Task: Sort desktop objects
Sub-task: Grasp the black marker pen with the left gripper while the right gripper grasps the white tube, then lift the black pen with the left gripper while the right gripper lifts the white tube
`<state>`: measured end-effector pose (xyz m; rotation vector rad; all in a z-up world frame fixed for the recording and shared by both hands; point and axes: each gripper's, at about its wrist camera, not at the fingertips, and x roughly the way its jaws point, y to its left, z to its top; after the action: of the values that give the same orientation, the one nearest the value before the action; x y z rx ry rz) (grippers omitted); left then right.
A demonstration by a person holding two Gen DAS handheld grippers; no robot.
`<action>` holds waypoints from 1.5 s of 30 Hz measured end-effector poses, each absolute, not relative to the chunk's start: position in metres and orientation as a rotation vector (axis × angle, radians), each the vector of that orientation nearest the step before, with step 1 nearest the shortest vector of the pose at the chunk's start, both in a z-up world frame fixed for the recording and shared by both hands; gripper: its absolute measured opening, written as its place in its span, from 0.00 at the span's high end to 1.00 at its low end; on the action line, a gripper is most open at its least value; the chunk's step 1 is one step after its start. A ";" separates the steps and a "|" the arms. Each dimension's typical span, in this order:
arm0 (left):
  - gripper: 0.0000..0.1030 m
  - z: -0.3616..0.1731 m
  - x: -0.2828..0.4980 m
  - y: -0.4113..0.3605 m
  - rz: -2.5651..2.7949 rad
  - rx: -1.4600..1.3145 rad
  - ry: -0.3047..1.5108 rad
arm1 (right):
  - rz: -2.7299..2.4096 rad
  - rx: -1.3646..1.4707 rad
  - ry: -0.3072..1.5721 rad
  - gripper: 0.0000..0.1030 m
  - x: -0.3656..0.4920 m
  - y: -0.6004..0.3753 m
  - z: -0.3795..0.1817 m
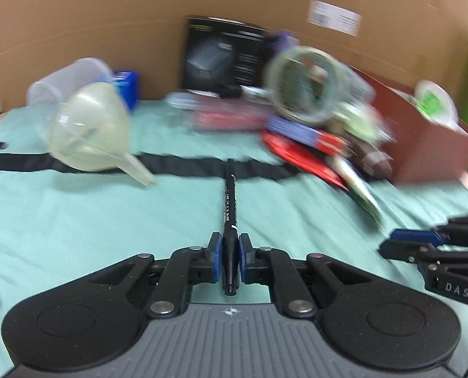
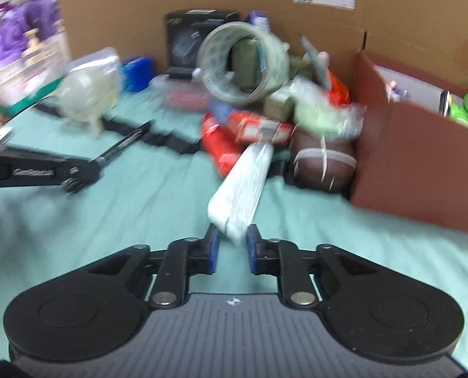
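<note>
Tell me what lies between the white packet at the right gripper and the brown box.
Nothing visible: bare green cloth separates the white packet from the brown box. The football sits farther back, beside the box.

A makeshift recording set-up, not a lived-in room: a desk under teal cloth [image 1: 76, 220], walled behind by plain cardboard [image 1: 107, 15], piled with household clutter.

Black marker pen [image 1: 229, 208] points straight ahead above the teal cloth, while the white flat packet [image 2: 241, 186] slants out of the pile.
</note>
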<state>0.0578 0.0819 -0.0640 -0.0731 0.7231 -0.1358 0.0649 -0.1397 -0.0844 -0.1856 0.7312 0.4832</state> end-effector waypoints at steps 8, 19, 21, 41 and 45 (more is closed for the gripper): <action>0.69 -0.067 0.078 0.068 -0.107 -0.059 0.727 | 0.493 -0.187 0.693 0.59 0.050 -0.142 -0.071; 0.92 -0.069 0.086 0.064 -0.134 0.001 0.716 | 0.416 -0.195 0.685 0.77 0.105 -0.125 -0.083; 0.92 -0.069 0.083 0.066 -0.146 -0.005 0.720 | 0.396 -0.186 0.684 0.90 0.100 -0.135 -0.082; 0.92 -0.068 0.083 0.056 -0.214 0.001 0.747 | 0.413 -0.183 0.714 0.89 0.099 -0.138 -0.088; 0.92 -0.062 0.074 0.059 -0.234 -0.077 0.739 | 0.418 -0.145 0.722 0.90 0.087 -0.147 -0.085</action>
<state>0.0743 0.0589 -0.0615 -0.0768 0.7394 -0.2336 0.0869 -0.1469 -0.0846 -0.1452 0.7216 0.4184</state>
